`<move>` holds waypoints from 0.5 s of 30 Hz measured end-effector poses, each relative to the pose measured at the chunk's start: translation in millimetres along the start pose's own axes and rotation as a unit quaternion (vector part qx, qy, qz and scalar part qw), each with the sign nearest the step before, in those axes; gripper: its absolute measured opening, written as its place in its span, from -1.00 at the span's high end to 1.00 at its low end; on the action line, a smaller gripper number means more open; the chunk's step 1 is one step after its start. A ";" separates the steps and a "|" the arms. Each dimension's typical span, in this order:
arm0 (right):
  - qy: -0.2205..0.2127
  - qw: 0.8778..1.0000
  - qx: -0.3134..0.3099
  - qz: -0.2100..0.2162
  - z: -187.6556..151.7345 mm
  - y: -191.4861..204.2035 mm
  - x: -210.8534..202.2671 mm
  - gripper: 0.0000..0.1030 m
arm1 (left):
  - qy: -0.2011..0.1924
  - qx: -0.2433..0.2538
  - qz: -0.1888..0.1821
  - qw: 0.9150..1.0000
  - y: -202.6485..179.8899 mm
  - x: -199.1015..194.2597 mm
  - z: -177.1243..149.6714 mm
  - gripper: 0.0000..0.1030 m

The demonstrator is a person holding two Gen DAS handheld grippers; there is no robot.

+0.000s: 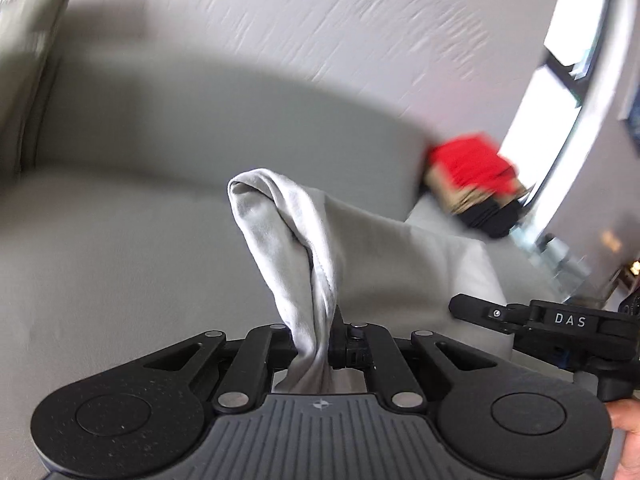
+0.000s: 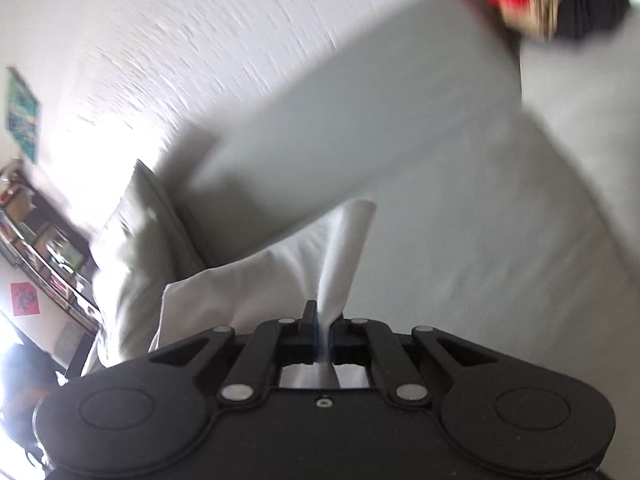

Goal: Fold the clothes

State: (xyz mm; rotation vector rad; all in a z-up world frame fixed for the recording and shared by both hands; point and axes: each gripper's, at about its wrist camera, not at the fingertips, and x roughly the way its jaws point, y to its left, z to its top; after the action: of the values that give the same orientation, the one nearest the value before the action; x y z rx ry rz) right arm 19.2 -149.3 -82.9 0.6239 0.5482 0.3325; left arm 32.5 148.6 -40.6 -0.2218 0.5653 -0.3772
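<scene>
A pale grey, soft cotton garment is hanging stretched between two black grippers above a light grey fabric sofa. The left gripper is clenching a bunched fold of the cloth; the fabric is rising out of its closed jaws in a thick, twisted roll, with a stitched hem running down one edge, and the top of the roll is curling over into a rounded loop. From there the cloth is spreading out smooth and wide toward the right gripper, whose black body, lettered "DAS", is showing at the side of the left view.

In the right wrist view, the right gripper is pinching a thin, flattened corner of the same garment, which is standing up in a narrow point and fanning down into a broad, nearly creaseless sheet. It looks almost white here in the bright light.

A blurred stack of folded clothes, red on top, tan and black beneath, is sitting at the far end of the sofa, well apart from the held garment. A white textured wall is rising behind.
</scene>
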 end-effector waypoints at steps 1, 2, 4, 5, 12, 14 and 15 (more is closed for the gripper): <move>-0.024 1.000 -0.010 -0.002 4.9 6.0 -24.6 0.92 | -0.020 0.010 -0.011 1.000 -18.7 -11.3 2.8 0.89; -0.048 0.999 -0.020 -0.004 9.6 11.9 -49.5 0.92 | -0.040 0.020 -0.023 0.999 -37.6 -22.4 5.6 0.88; -0.096 0.995 -0.034 -0.012 19.2 17.4 -101.1 0.92 | -0.074 0.042 -0.047 0.995 -76.8 -40.0 9.9 0.88; -0.118 0.992 -0.043 -0.020 22.7 20.5 -124.9 0.92 | -0.088 0.054 -0.060 0.993 -97.1 -46.4 11.3 0.88; -0.201 0.968 -0.069 -0.135 46.1 -19.8 -254.4 0.91 | -0.089 0.126 -0.128 0.980 -246.9 -4.8 -6.7 0.86; -0.209 0.964 -0.051 -0.157 55.9 -47.0 -277.7 0.92 | -0.069 0.129 -0.142 0.979 -283.3 21.1 -15.3 0.86; -0.209 0.962 -0.046 -0.168 58.7 -57.7 -284.5 0.92 | -0.058 0.131 -0.147 0.979 -298.0 33.8 -19.9 0.86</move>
State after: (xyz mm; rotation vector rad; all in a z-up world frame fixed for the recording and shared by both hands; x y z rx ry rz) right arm -169.3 -348.4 28.9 0.4806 0.2220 -0.0966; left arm -37.4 -137.9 18.0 -0.0712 0.3629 -0.7157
